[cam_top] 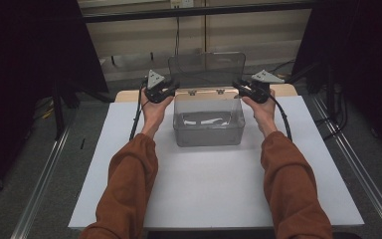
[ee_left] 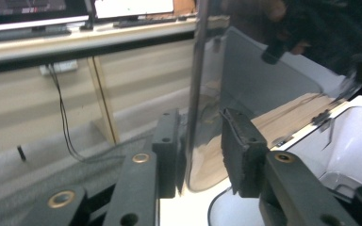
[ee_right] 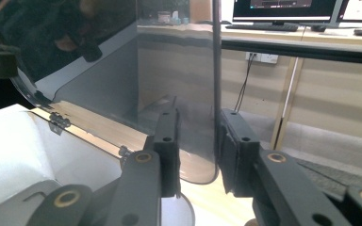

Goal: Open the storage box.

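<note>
A clear plastic box point(cam_top: 208, 133) stands on the white board, its hinged lid point(cam_top: 206, 67) swung upright behind it. My left gripper point(cam_top: 174, 88) is at the lid's left side edge and my right gripper point(cam_top: 238, 85) at its right side edge. In the left gripper view the lid's point(ee_left: 264, 80) edge runs between the jaws of my left gripper point(ee_left: 200, 150), which is shut on it. The right gripper view has the lid's point(ee_right: 99, 80) edge between the jaws of my right gripper point(ee_right: 198, 146), tight against one pad. White pieces point(cam_top: 204, 120) lie in the box.
The white board point(cam_top: 204, 194) covers the table, with bare room in front of the box. Metal rails run along both sides on the floor. A shelf with monitors point(ee_right: 283, 9) and a wall socket with cables point(ee_left: 59, 68) stand beyond the table's far edge.
</note>
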`<state>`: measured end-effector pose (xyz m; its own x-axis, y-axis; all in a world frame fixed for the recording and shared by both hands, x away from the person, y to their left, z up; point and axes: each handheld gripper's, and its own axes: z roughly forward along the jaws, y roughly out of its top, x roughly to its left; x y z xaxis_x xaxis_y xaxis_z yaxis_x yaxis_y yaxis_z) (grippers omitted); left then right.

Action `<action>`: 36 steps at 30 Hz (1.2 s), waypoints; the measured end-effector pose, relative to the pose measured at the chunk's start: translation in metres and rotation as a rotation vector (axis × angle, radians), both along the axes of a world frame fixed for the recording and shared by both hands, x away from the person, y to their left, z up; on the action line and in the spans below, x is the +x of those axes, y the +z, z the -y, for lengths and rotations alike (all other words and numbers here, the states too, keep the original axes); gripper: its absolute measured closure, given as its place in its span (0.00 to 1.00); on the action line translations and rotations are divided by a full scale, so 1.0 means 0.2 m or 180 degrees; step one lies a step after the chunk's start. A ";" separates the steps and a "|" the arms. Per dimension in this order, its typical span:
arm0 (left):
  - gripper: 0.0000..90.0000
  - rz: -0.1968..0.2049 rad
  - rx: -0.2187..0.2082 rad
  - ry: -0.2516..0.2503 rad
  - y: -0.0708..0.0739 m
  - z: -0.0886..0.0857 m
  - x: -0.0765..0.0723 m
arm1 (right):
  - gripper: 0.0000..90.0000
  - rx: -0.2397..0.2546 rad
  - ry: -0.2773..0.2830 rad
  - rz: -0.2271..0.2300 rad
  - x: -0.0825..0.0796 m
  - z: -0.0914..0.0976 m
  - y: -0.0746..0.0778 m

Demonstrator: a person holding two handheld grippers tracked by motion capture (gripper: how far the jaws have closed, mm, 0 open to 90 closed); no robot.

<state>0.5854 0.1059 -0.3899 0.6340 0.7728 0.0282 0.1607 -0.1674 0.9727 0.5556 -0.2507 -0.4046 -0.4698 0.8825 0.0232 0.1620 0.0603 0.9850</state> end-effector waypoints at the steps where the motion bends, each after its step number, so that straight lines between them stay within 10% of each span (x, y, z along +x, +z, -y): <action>1: 0.75 -0.0025 -0.0004 0.0006 -0.01 0.00 0.00 | 0.80 -0.0006 -0.0011 0.0004 0.00 0.00 0.00; 7: 0.75 -0.0111 -0.0168 0.0022 -0.03 0.00 0.02 | 0.81 -0.0027 -0.0003 0.0010 0.01 0.00 0.00; 36: 0.76 -0.0433 -0.0129 0.0035 -0.03 0.04 0.10 | 0.85 0.0105 -0.0056 -0.0078 0.05 0.01 -0.01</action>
<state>0.6045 0.0975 -0.3954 0.6212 0.7786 -0.0889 0.2932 -0.1257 0.9477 0.5655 -0.2529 -0.4064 -0.4530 0.8892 0.0637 0.1867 0.0248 0.9821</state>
